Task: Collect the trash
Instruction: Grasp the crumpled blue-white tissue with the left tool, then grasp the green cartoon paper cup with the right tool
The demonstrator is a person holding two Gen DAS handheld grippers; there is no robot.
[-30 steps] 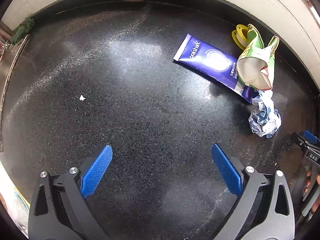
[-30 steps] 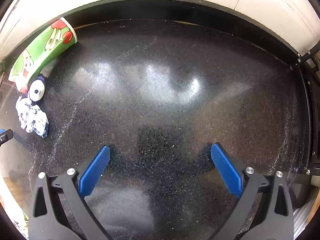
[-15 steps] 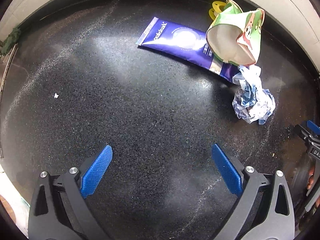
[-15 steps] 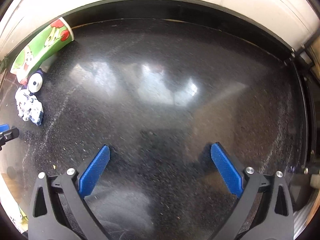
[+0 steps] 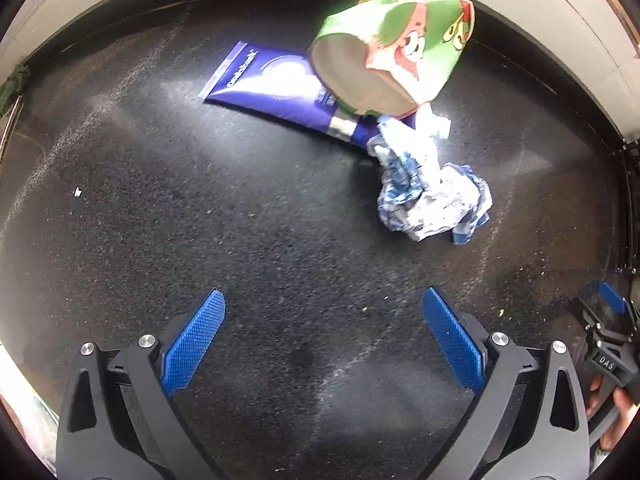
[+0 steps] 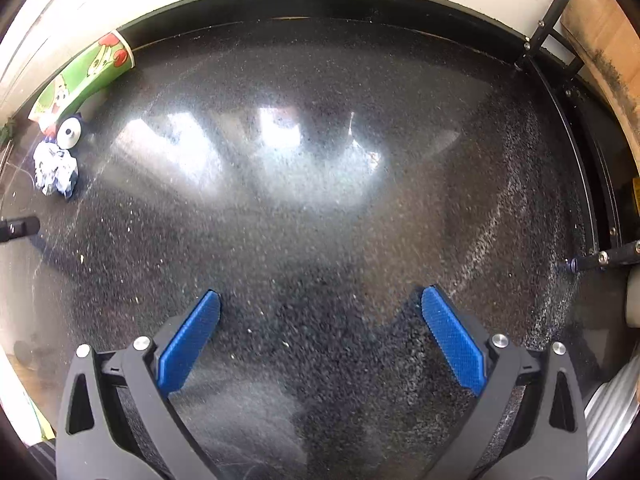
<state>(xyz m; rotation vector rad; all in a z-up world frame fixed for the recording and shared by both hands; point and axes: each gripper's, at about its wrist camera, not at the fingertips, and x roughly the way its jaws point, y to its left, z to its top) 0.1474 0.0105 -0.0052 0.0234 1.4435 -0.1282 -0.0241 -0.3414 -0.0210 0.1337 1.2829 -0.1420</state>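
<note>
A crushed green paper cup (image 5: 400, 48) lies on its side on the black speckled counter (image 5: 200, 220), over the cap end of a flat blue tube (image 5: 272, 88). A crumpled white-and-blue wrapper (image 5: 428, 192) lies just in front of them. My left gripper (image 5: 320, 300) is open and empty, short of the wrapper, which sits ahead and to its right. In the right wrist view the cup (image 6: 84, 76), the tube's white cap (image 6: 69, 133) and the wrapper (image 6: 54, 170) are far left. My right gripper (image 6: 320, 300) is open and empty over bare counter.
A pale wall (image 5: 540, 20) runs behind the counter. A small white scrap (image 5: 77, 191) lies at the left. The other gripper (image 5: 608, 332) shows at the left view's right edge. A black metal rack (image 6: 548, 32) and a wooden board (image 6: 600, 32) stand at the right.
My left gripper has moved forward and to the right toward the trash pile, which now looks larger and nearer the middle. My right gripper has shifted a little to the right. Both stay open.
</note>
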